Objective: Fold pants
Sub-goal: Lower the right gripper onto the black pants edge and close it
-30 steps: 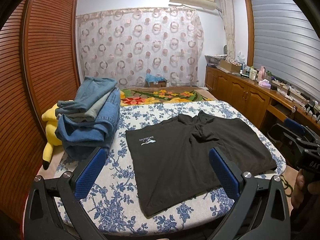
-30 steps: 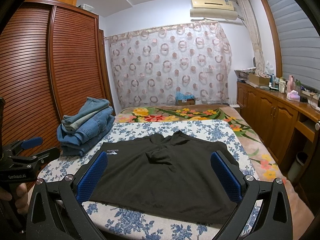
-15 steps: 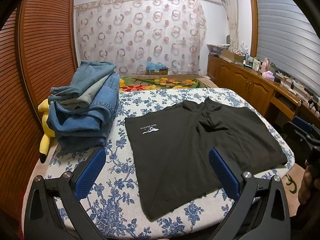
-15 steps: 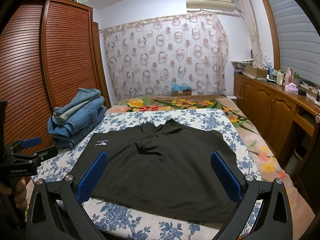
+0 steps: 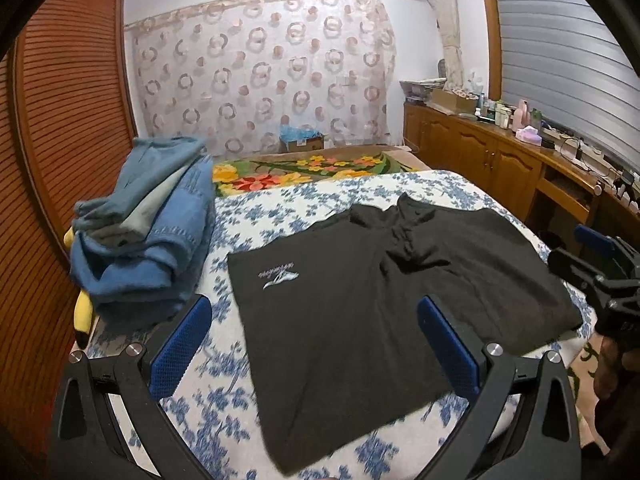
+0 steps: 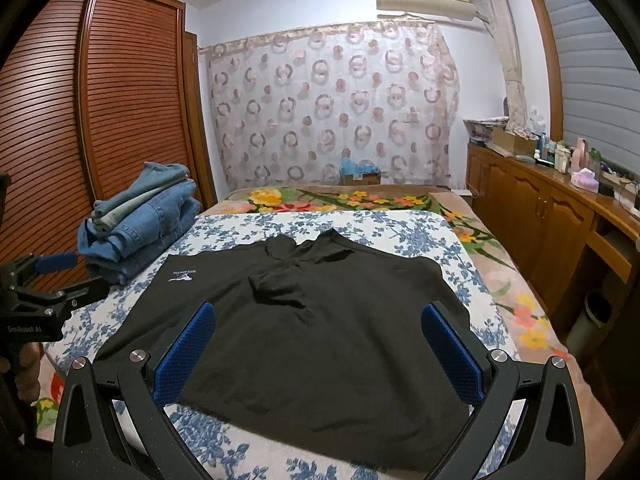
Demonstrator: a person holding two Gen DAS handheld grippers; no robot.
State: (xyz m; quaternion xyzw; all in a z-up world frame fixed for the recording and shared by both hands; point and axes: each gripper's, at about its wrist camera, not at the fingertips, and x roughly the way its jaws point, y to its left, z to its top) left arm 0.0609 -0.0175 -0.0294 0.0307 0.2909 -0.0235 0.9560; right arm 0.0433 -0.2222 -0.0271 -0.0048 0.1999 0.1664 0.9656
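Before us a blue-flowered bedsheet [image 6: 360,220] covers the bed, with a louvered wooden wardrobe [image 6: 120,100] at far left and a stack of folded jeans [image 6: 140,220] beside it on the sheet. At centre we see the black shorts [image 6: 320,328] spread flat, a small white logo [image 5: 280,276] near their left edge, though the middle bunches into a fold we cannot read clearly. Our left gripper [image 5: 316,344] and right gripper [image 6: 320,352] both hover above the near edge, fingers spread wide, holding nothing.
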